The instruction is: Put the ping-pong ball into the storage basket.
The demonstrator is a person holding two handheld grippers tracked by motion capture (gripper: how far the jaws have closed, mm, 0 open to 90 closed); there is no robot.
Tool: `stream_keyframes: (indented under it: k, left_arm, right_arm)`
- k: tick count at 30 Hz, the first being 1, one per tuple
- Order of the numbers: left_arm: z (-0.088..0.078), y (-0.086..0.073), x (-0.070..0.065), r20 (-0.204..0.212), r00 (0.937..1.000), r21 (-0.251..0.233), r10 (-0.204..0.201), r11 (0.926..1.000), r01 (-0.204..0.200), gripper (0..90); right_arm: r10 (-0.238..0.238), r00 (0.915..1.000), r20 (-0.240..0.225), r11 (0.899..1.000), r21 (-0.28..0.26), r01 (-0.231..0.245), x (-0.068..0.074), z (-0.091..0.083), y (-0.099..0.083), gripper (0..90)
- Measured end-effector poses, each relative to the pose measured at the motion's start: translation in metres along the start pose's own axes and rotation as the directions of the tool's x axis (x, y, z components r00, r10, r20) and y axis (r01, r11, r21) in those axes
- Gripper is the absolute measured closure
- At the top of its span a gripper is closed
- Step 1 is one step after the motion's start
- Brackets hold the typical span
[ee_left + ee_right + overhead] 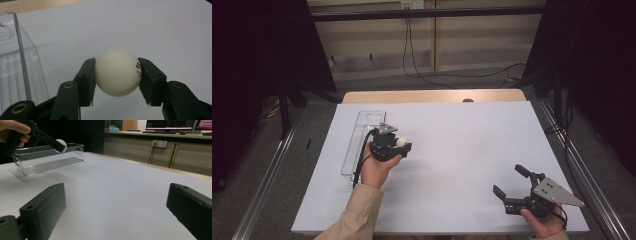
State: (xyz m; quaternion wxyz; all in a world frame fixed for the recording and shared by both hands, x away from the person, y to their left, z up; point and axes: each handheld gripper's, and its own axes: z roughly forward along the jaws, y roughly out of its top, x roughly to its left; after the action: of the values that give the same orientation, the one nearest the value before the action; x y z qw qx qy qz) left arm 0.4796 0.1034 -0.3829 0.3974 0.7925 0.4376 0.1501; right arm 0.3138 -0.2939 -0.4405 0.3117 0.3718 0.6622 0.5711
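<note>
Left gripper [404, 143] clamped on a white ball [117, 72], one of its fingers [86, 80] pressed to each side, small print visible by the right-hand one. Ball held clear above the white bench [462, 150], just beside a clear plastic box [362, 142] lying along the bench's left part. Box seen behind the ball from the right gripper view. Right gripper [513, 184] near the bench's front right corner, well apart from ball and box, fingers [42, 210] spread wide with bare bench between. Dark cable [412, 50] hanging at the far wall.
</note>
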Motion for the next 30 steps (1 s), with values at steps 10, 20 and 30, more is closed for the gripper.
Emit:
stream_keyframes:
  k: [10,20,30]
  left_arm:
    - [-0.003,0.0037,0.0006,0.005,1.0,0.008,0.005,1.0,-0.005,51.1]
    - [-0.005,0.0047,0.0012,0.002,1.0,0.015,0.007,0.9999,-0.007,51.1]
    - [-0.008,0.0071,0.0028,0.003,1.0,0.004,-0.002,1.0,0.002,51.1]
  right_arm:
    - [0.007,1.0,0.001,1.0,-0.001,-0.007,0.0,-0.0002,0.0003,1.8]
    - [0.003,1.0,-0.004,1.0,-0.003,-0.003,-0.0006,-0.0006,0.0002,1.8]
    - [0.004,1.0,-0.007,1.0,-0.002,-0.004,-0.0003,-0.0006,0.0004,1.8]
